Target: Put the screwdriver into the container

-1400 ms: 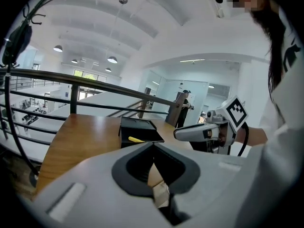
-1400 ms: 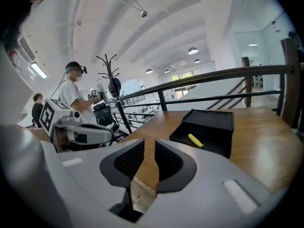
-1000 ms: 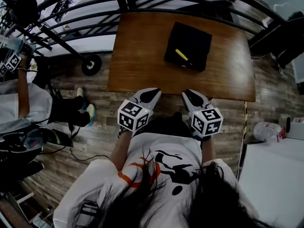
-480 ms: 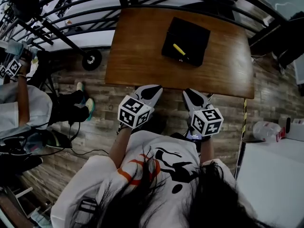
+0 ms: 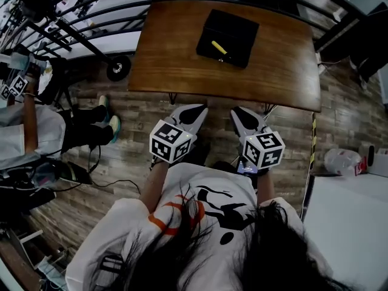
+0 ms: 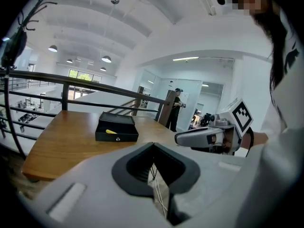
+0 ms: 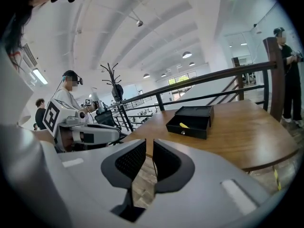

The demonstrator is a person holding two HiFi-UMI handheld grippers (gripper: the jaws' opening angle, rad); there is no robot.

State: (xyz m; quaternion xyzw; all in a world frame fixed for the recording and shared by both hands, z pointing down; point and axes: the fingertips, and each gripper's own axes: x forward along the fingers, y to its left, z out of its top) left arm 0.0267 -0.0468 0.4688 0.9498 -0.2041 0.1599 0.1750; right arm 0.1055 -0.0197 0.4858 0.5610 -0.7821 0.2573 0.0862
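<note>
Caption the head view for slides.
Screwdriver in the black container on the table; left gripper and right gripper empty short of it, right jaws just closing.

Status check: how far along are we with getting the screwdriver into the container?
Looks done: the yellow-handled screwdriver lies inside the black container on the table. Nothing is in hand: the left gripper is shut on nothing, and the right gripper has jaws that have just been closing, a slim gap left, nothing between them. Both sit back off the table's near edge. Nothing visible remains to do.
</note>
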